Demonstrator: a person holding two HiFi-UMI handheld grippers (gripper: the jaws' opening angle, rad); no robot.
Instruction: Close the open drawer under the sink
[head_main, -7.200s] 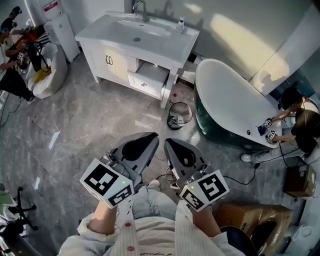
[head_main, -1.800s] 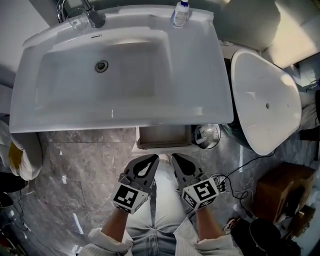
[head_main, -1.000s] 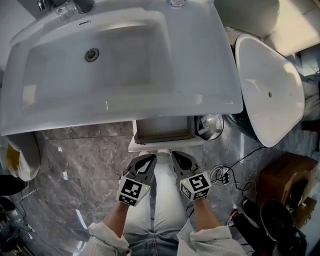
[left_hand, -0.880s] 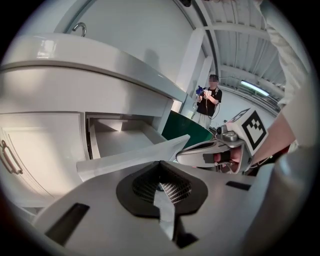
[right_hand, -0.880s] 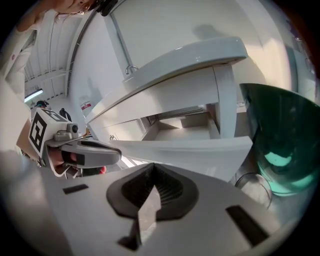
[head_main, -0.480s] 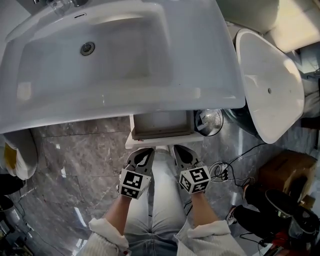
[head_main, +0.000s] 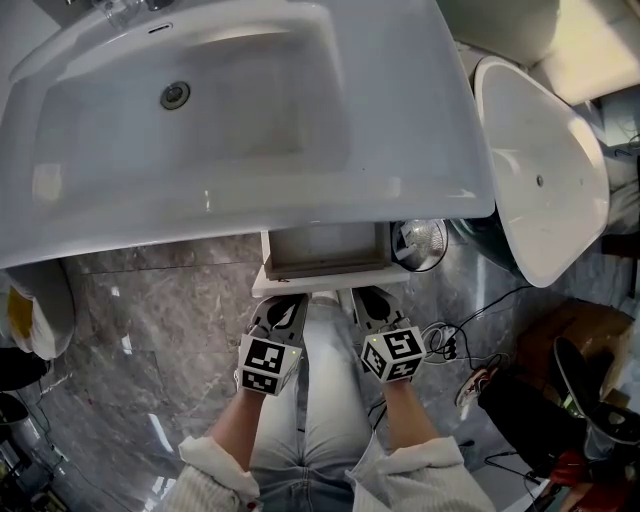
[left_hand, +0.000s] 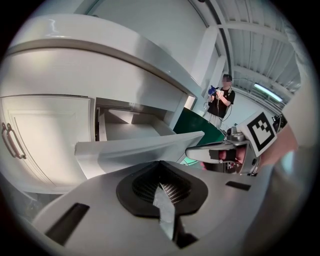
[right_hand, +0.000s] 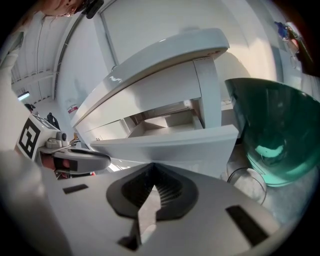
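Your two grippers have crept forward over the last second and now sit side by side right at the front panel of the open white wooden drawer (head_main: 325, 251), which has not moved and juts out from under the wide white ceramic sink basin (head_main: 250, 110), its empty inside showing. Your left gripper (head_main: 283, 306) has its jaws pressed together with nothing between them, the tip at the left part of the panel. Your right gripper (head_main: 371, 300) is the same: jaws together, empty, tip at the right part. Whether either tip touches the panel yet or stops just short is hard to tell from the gripper views. That puts you at the start of the push, with the drawer not yet closed. An even, level shove from both tips should keep it from skewing on its runners. The round wire waste bin (head_main: 420, 241) stands just beside the drawer's right corner, clear of its path.
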